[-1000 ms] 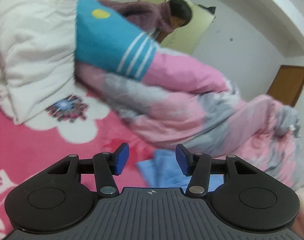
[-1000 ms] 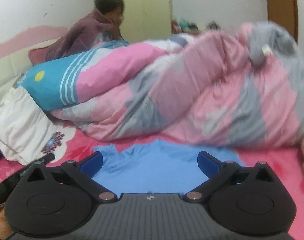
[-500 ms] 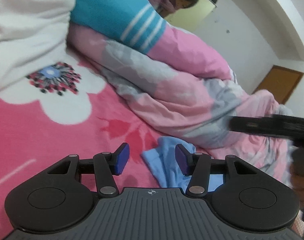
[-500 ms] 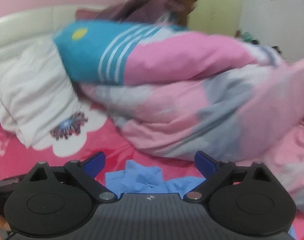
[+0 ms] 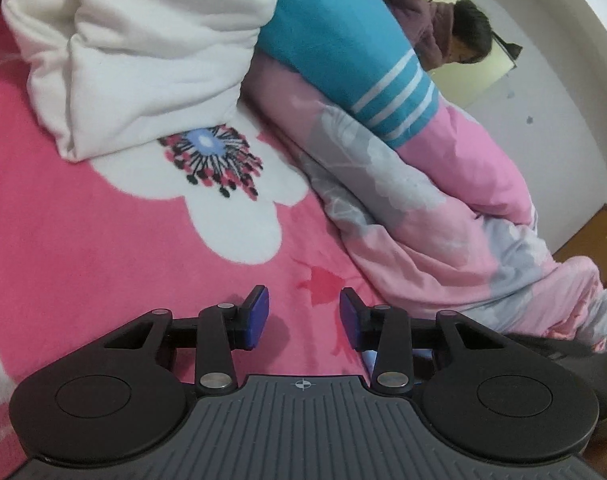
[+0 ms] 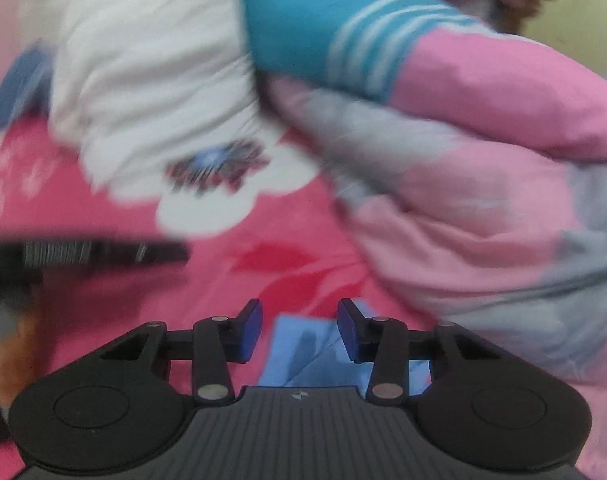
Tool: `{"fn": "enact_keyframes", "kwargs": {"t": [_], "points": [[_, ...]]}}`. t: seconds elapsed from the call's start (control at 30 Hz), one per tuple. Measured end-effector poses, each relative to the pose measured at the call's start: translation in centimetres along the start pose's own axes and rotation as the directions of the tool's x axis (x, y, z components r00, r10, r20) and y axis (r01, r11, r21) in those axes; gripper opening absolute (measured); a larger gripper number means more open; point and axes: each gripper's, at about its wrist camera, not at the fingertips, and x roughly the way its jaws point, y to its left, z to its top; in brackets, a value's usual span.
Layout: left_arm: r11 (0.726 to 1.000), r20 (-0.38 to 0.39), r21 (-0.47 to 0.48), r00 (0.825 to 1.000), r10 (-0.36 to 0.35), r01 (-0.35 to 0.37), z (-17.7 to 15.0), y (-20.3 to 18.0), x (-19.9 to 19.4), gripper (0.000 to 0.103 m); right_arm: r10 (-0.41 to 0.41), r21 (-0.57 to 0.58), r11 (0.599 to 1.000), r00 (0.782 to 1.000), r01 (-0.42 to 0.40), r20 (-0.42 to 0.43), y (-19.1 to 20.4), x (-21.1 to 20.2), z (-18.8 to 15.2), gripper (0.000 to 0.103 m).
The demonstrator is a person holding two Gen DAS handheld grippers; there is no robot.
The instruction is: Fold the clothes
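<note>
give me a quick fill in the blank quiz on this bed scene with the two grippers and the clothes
1. The light blue garment lies between the fingers of the ____ gripper.
2. The white padded quilt covers part of a printed ____ on the pink fleece blanket.
3. The teal panel on the pink and grey duvet carries ____ stripes.
4. Between the left gripper fingers shows only the ____ blanket.

Missing words: right; flower; white; pink

Fuzzy pink fleece blanket, smooth cotton quilt, blue cloth garment
</note>
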Motion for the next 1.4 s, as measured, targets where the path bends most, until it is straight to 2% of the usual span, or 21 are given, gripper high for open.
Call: {"fn": "enact_keyframes", "kwargs": {"t": [0.13,0.17,0.2,0.23,0.27,0.37,0.47,0.6,0.77,0.83,0.93,1.03,1.13,1.17,1.2,1.23,1.27,1.33,1.4], "points": [[0.999,-0.021,-0.038,0.999,-0.030,0.030,0.3,0.6,0.0,0.039,-0.062,-0.026,0.998,0.996,0.060,-0.067,1.2,3.0,-0.4,0.042],[0.998,-0.027,-0.050,0.999,-0.039,0.038,0.4,0.7,0.0,0.039,-0.064,-0.020,0.998,0.995,0.062,-0.081,1.2,3.6,-0.7,0.036],[0.997,-0.033,-0.062,0.998,-0.048,0.046,0.4,0.8,0.0,0.039,-0.058,-0.004,0.998,0.995,0.058,-0.076,1.1,3.6,-0.9,0.018],[0.996,-0.038,-0.073,0.998,-0.057,0.054,0.5,1.0,0.0,0.039,-0.052,0.015,0.998,0.997,0.053,-0.064,1.0,3.4,-1.0,0.008],[0.995,-0.044,-0.084,0.997,-0.065,0.061,0.6,1.1,0.1,0.039,-0.046,0.033,0.998,0.998,0.048,-0.053,0.9,3.3,-1.2,0.004],[0.992,-0.054,-0.098,0.995,-0.087,0.081,0.8,1.3,-0.1,0.039,0.014,0.054,0.998,1.000,-0.015,0.028,1.2,1.2,-1.3,0.003],[0.989,-0.063,-0.111,0.992,-0.105,0.098,1.0,1.6,-0.2,0.039,0.080,-0.007,0.997,0.994,-0.080,0.077,3.1,-0.8,-1.5,0.003],[0.985,-0.081,-0.130,0.989,-0.122,0.111,1.1,1.9,-0.1,0.039,0.158,-0.079,0.985,0.983,-0.151,0.095,5.9,-2.0,-2.3,0.003],[0.983,-0.120,-0.110,0.980,-0.157,0.144,1.1,1.8,0.0,0.039,0.158,-0.109,0.983,0.985,-0.150,0.071,7.9,-1.1,-4.1,0.006],[0.981,-0.143,-0.100,0.974,-0.179,0.165,1.0,1.7,0.0,0.040,0.171,-0.067,0.984,0.983,-0.166,0.071,7.3,-1.8,-4.1,0.016],[0.979,-0.189,-0.071,0.961,-0.203,0.193,0.9,1.4,0.1,0.040,0.247,0.026,0.967,0.959,-0.253,0.135,4.6,-4.7,-4.5,0.028],[0.981,-0.224,-0.003,0.956,-0.189,0.194,0.4,0.6,-0.1,0.040,0.176,0.193,0.960,0.973,-0.203,0.148,0.1,-5.3,-4.2,0.028],[0.980,-0.254,0.079,0.954,-0.159,0.184,-0.4,-0.3,-0.3,0.040,0.092,0.362,0.922,0.986,-0.137,0.140,-4.6,-5.6,-3.8,0.029],[0.979,-0.252,0.102,0.957,-0.144,0.175,-0.7,-0.5,-0.4,0.040,0.077,0.416,0.901,0.989,-0.122,0.122,-6.1,-4.9,-3.5,0.029],[0.978,-0.252,0.123,0.959,-0.132,0.167,-0.9,-0.6,-0.4,0.039,0.066,0.461,0.881,0.992,-0.107,0.106,-7.2,-3.9,-3.1,0.034],[0.977,-0.250,0.143,0.961,-0.119,0.159,-1.2,-0.7,-0.4,0.039,0.062,0.498,0.862,0.994,-0.099,0.090,-8.2,-2.8,-2.8,0.043],[0.975,-0.249,0.165,0.962,-0.107,0.151,-1.4,-0.8,-0.4,0.039,0.066,0.528,0.844,0.995,-0.093,0.070,-9.0,-1.4,-2.4,0.047],[0.966,-0.245,0.220,0.966,-0.083,0.139,-1.8,-1.2,-0.4,0.038,0.090,0.566,0.820,0.996,-0.081,0.013,-9.8,1.3,-1.6,0.049],[0.952,-0.240,0.279,0.969,-0.057,0.125,-2.2,-1.7,-0.3,0.037,0.146,0.595,0.800,0.987,-0.074,-0.072,-10.3,4.3,-1.0,0.049]]}}
